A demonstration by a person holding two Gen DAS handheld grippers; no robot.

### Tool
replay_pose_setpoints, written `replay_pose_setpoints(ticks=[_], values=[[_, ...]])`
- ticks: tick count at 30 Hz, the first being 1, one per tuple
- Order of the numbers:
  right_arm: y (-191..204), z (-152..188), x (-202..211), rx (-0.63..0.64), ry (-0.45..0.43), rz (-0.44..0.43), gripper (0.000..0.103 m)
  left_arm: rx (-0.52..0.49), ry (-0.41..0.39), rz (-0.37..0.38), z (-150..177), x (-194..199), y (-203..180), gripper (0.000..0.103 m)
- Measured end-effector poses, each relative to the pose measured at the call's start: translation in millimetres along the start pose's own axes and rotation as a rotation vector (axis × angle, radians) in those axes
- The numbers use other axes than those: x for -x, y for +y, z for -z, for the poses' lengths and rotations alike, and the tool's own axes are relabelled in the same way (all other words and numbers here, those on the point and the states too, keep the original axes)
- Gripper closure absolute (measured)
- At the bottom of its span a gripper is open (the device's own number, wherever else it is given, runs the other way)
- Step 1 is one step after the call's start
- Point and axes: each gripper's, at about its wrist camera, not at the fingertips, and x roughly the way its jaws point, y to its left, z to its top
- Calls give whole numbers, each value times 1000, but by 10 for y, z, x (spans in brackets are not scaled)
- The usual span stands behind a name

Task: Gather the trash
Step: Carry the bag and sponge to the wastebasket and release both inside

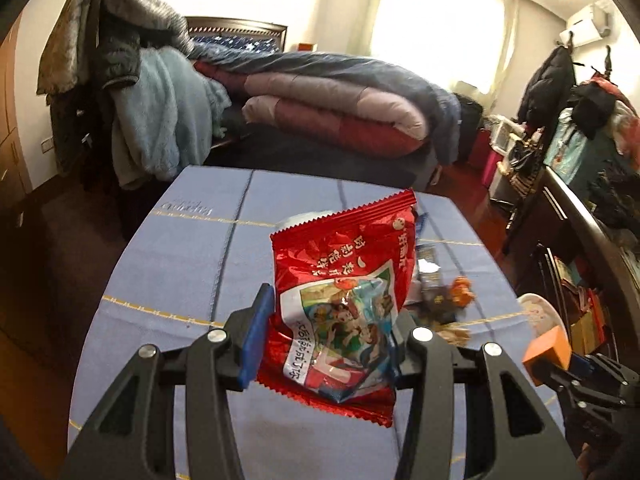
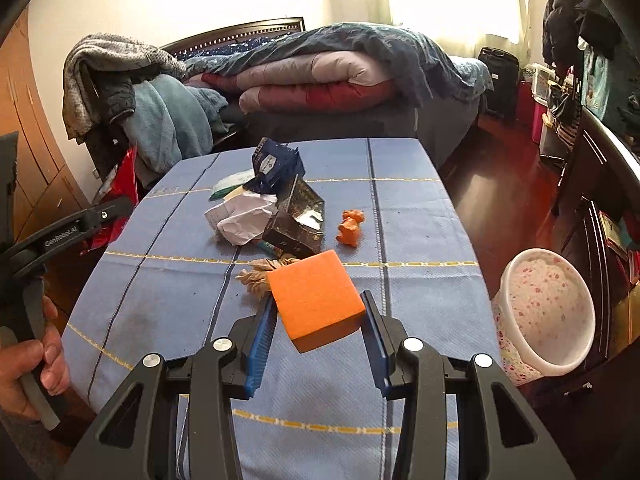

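Crinkled red foil, a glossy snack packet (image 1: 340, 300), is pinched between the blue ribbed pads of my left tongs (image 1: 326, 344), raised above the surface (image 1: 168, 264). My right tongs (image 2: 318, 322) clamp a matte orange sponge block (image 2: 316, 300). Beyond lie crumpled white paper (image 2: 244, 218), a creased dark foil box (image 2: 294, 220), orange peel (image 2: 350, 226) and twisted brown paper (image 2: 260, 274) on woven blue cloth; a round flowered bin (image 2: 548, 312) stands beside.
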Motion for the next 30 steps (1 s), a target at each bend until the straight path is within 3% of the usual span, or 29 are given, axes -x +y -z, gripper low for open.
replay_pose_setpoints(ticks=[15,30], values=[[-606,166,360,-100,-42,58,61,-144,-51,142,-55,214,-993,55],[-1590,344,588,-271,-70,194,61,-339,-8,361,80,-99,-2452,55]])
